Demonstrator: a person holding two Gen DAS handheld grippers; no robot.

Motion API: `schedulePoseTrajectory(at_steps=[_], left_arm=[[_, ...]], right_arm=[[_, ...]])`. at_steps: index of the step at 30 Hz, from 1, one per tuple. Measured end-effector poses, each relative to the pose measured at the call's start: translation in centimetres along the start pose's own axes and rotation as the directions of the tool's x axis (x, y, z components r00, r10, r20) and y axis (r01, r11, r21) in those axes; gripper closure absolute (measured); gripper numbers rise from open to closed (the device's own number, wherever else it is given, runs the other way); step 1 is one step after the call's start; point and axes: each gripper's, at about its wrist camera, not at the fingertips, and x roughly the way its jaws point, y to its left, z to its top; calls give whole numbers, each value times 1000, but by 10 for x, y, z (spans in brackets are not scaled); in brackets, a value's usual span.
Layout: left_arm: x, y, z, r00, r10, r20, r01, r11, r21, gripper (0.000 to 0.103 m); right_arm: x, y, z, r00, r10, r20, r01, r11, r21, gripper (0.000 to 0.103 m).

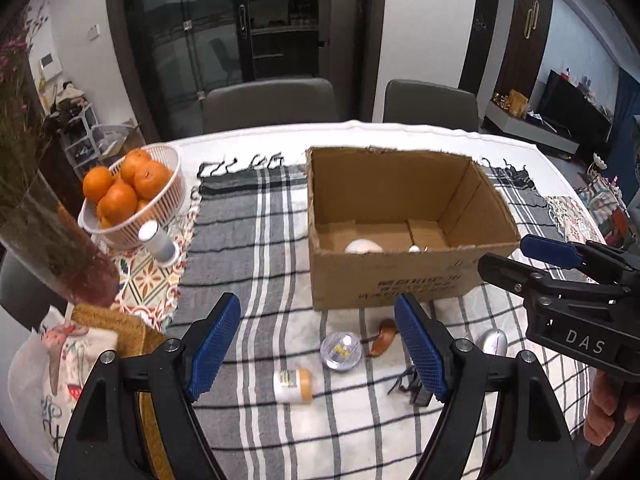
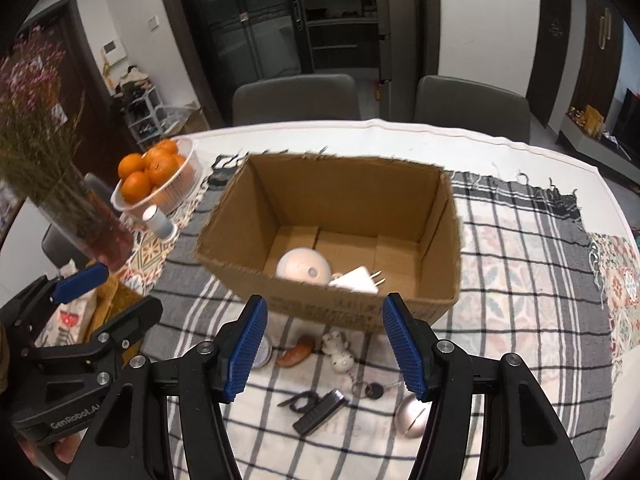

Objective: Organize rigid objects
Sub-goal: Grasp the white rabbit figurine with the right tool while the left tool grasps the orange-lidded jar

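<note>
An open cardboard box (image 1: 404,276) (image 2: 352,312) stands on the checked cloth; inside lie a round white device (image 2: 302,268) and a white plug adapter (image 2: 358,280). In front of it, loose on the cloth: a small bottle with an orange cap (image 1: 294,386), a clear round case (image 1: 341,351), a brown curved piece (image 1: 384,342) (image 2: 298,354), a white spotted figurine (image 2: 339,350), keys (image 2: 370,390), a black clip (image 2: 318,408) and a silver mouse (image 1: 493,342) (image 2: 410,416). My left gripper (image 1: 320,354) and right gripper (image 2: 324,350) hover above these, both open and holding nothing.
A white basket of oranges (image 1: 132,196) (image 2: 156,180) and a silver can (image 1: 158,240) sit at the left, beside a tall glass vase (image 1: 52,236) of dried flowers. Two grey chairs (image 1: 270,102) stand behind the table. A patterned bag (image 1: 60,364) lies at the near left.
</note>
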Motion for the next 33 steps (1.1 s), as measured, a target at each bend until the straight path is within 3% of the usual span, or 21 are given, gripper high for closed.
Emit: schedulePoseTrajectory(at_steps=[8, 14, 33], left_arm=[[8, 13, -20, 996, 58, -60, -58, 998, 10, 24], [25, 21, -34, 991, 58, -124, -60, 998, -17, 24], [93, 25, -66, 940, 53, -338, -69, 997, -34, 24]], right_arm=[[18, 12, -11, 998, -17, -67, 14, 999, -52, 42], [36, 20, -20, 992, -16, -122, 8, 998, -69, 42], [99, 15, -38, 956, -86, -280, 57, 992, -109, 42]])
